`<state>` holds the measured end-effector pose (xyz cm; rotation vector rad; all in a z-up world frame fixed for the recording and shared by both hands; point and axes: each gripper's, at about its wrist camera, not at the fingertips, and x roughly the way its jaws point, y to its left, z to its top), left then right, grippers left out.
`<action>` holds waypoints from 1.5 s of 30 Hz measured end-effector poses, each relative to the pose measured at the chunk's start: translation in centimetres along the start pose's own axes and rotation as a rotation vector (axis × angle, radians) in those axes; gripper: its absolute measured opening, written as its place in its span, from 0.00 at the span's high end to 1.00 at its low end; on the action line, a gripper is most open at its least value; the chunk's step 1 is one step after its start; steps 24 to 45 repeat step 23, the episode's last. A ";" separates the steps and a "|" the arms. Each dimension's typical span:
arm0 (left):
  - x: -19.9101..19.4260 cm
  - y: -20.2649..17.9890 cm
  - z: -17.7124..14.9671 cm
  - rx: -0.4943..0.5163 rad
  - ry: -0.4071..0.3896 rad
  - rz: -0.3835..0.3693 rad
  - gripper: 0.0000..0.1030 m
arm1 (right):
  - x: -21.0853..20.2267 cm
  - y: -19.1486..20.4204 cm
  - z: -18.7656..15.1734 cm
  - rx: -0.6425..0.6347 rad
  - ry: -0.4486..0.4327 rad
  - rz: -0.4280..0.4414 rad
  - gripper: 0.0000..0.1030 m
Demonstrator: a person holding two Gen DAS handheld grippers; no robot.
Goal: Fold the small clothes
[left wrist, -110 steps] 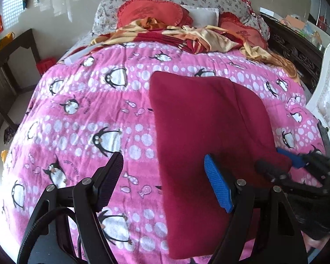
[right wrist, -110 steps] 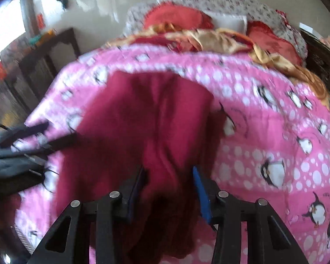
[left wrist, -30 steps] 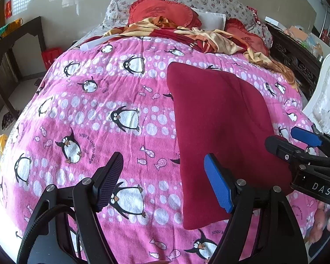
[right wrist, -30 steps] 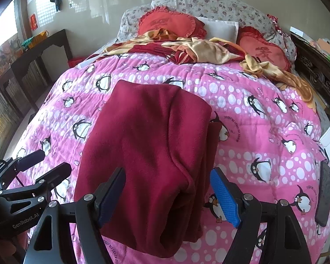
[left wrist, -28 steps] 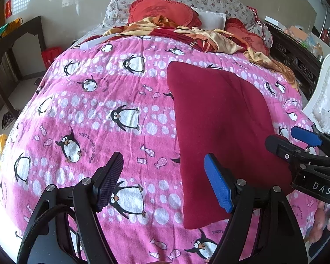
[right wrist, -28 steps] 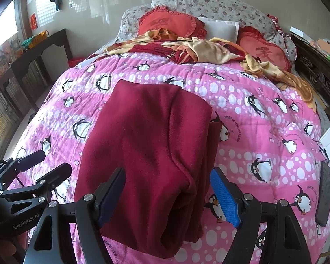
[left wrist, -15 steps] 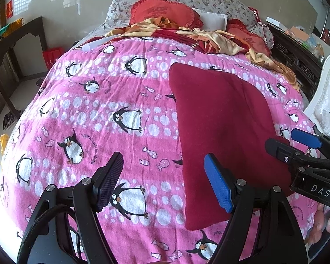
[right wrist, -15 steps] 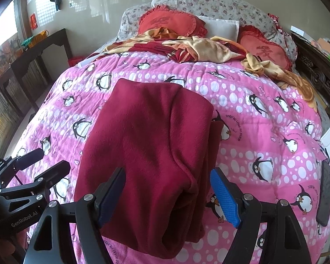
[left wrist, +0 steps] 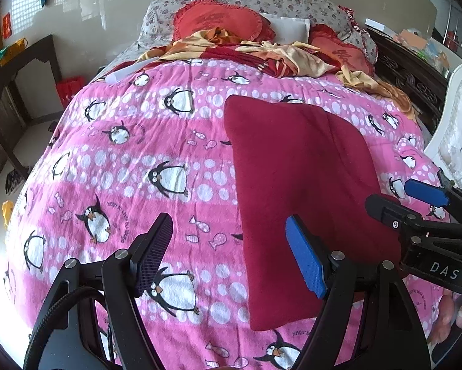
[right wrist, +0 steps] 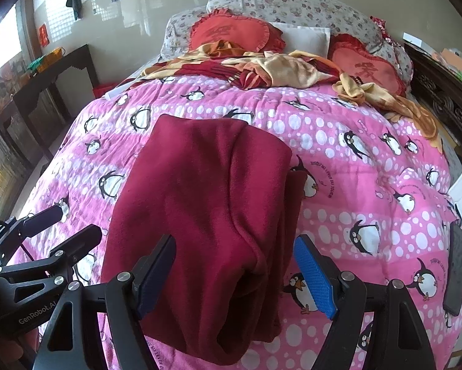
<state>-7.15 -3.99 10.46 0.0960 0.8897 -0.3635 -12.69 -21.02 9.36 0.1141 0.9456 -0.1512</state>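
A dark red fleece garment (left wrist: 302, 185) lies folded lengthwise on the pink penguin bedspread (left wrist: 144, 160); in the right wrist view the garment (right wrist: 209, 215) shows a doubled layer along its right edge. My left gripper (left wrist: 229, 256) is open and empty, held above the bedspread just left of the garment's near end. My right gripper (right wrist: 235, 274) is open and empty, its jaws standing either side of the garment's near end, above it. Each gripper shows in the other's view, the right gripper (left wrist: 416, 203) and the left gripper (right wrist: 61, 225).
Red heart-shaped cushions (left wrist: 221, 18) and crumpled yellow-red cloth (left wrist: 261, 52) lie at the head of the bed. A dark wooden table (right wrist: 43, 77) stands left. A white chair (left wrist: 459, 135) and a dark phone (right wrist: 456, 265) are at the right.
Since 3.7 s ago my right gripper has let go of the red garment, opened and drawn back. Over the last second both views have barely shifted.
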 end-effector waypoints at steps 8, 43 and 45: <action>0.3 -1.1 0.4 0.020 0.000 0.001 0.26 | 0.2 -0.8 0.1 0.021 0.000 0.006 0.25; 0.3 -1.5 0.8 0.047 -0.041 0.008 0.26 | 0.5 -1.4 0.1 0.035 -0.009 0.033 0.25; 0.3 -1.5 0.8 0.047 -0.041 0.008 0.26 | 0.5 -1.4 0.1 0.035 -0.009 0.033 0.25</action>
